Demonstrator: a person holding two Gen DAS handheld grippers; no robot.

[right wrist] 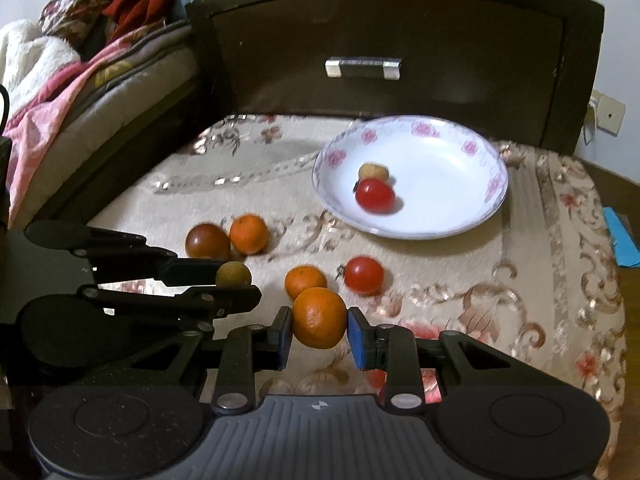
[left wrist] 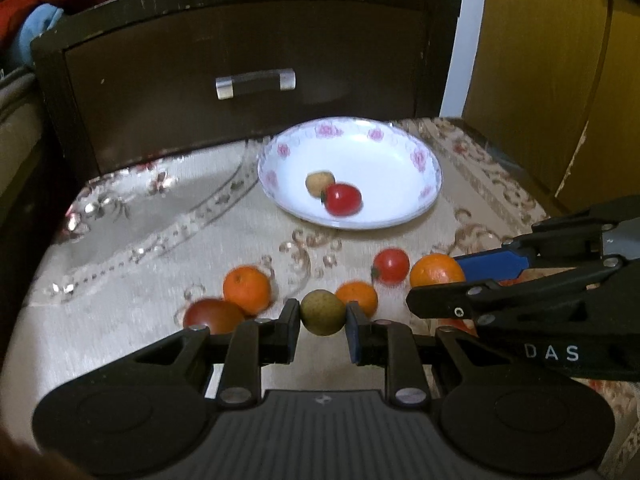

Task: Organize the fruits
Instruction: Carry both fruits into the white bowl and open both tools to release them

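Left fingers (left wrist: 294,330) clamp greenish-brown fruit (left wrist: 322,312) | right fingers (right wrist: 285,334) clamp orange (right wrist: 319,317)

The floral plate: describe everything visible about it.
The floral plate is a shallow, round, glossy white dish, ceramic by its look, with pink flowers printed round its rim. It sits flat on the patterned cloth before the dark drawer front. Inside lie a red tomato and a small tan fruit, side by side.

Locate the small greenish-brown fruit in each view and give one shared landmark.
Left wrist: greenish-brown fruit, low centre, pinched in the left gripper.
Right wrist: same fruit, left of centre, at the tips of the gripper that reaches in from the left.
Shared landmark: floral plate, behind it in both views.
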